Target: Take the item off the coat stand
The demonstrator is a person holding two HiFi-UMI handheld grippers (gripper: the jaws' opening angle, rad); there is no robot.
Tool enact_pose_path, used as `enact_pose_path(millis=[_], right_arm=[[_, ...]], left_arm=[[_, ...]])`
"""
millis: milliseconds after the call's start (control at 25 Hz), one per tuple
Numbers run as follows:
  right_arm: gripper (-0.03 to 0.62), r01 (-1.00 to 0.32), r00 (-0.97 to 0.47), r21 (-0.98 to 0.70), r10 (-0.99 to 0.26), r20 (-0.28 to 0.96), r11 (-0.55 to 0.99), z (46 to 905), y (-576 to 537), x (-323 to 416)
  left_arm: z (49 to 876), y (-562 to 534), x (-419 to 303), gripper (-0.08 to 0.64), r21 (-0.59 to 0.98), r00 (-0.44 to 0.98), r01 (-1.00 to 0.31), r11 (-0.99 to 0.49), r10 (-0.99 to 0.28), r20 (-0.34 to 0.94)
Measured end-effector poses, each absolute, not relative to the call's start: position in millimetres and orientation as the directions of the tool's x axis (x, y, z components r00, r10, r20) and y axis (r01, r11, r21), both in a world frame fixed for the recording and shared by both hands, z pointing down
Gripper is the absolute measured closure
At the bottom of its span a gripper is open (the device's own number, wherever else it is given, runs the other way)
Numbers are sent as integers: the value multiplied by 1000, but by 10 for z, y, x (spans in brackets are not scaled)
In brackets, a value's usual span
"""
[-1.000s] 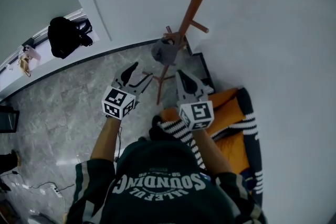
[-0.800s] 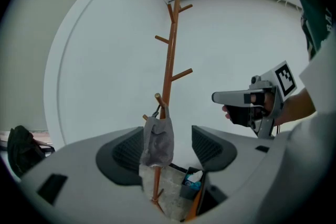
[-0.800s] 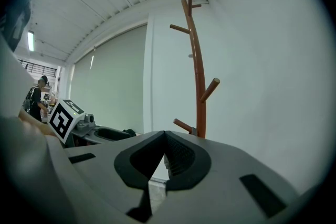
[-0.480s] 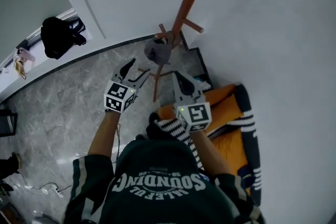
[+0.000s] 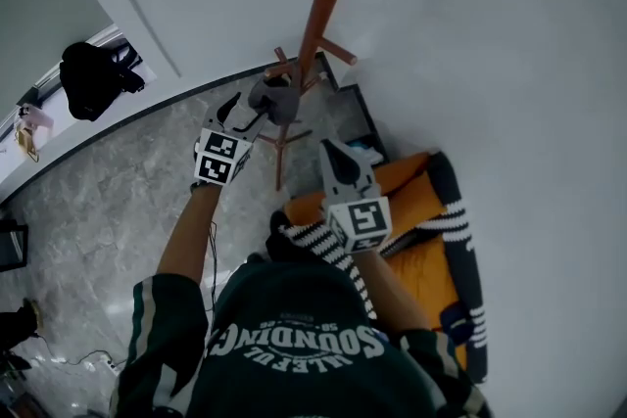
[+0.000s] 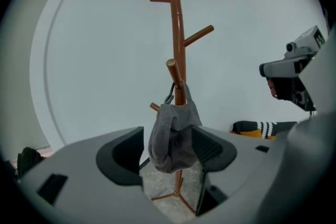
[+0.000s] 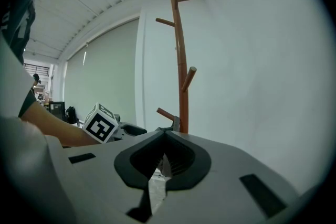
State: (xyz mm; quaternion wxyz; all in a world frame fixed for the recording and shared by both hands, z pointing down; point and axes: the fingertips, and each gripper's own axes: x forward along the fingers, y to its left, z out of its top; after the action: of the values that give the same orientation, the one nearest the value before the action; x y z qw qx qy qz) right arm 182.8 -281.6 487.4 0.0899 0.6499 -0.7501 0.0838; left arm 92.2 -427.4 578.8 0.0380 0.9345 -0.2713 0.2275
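One limp grey fabric cap [image 6: 173, 136] hangs from low peg of slim reddish-brown wooden coat stand [image 6: 177, 50] — soft, matte, crumpled into pouch shape. Left gripper [image 5: 247, 113] claw spread, cap between jaws; contact unclear. Right gripper [image 7: 164, 157] claw pressed together, empty — above orange-and-black striped cloth [image 5: 431, 201]. Smooth white wall [image 6: 94, 60] behind; grey marbled floor [image 5: 118, 201] below.
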Motion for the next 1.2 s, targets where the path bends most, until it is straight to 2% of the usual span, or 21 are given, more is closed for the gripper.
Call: enact_pose_path(millis=[560,640,720,800,1200], right_arm=[[591,-996,-93,-23,-962,255,91,4918,-2748,2132],[591,-996,-90,-25,-962,257,87,4939,-2739,2166],[591,-996,-84,-7,-961,263,85,5011,-2725,2233],[591,-996,-90,2,-963,255,94,5019,-2748,2251],[591,-996,-86,-14,-961,262,86,5038,-2721,2236]], left_arm=[[6091,-4545,1154,302,-100,696,-538,-837,-509,507],[6100,-4572,1154,375,-109,685,-548,-829,-520,510],[6115,-4599,1155,416,-110,679,-554,-825,-524,515],[6113,-4623,1157,497,-107,680,-553,-826,-522,515],[5945,-4547,1156,537,-105,705,-538,-836,-515,487]])
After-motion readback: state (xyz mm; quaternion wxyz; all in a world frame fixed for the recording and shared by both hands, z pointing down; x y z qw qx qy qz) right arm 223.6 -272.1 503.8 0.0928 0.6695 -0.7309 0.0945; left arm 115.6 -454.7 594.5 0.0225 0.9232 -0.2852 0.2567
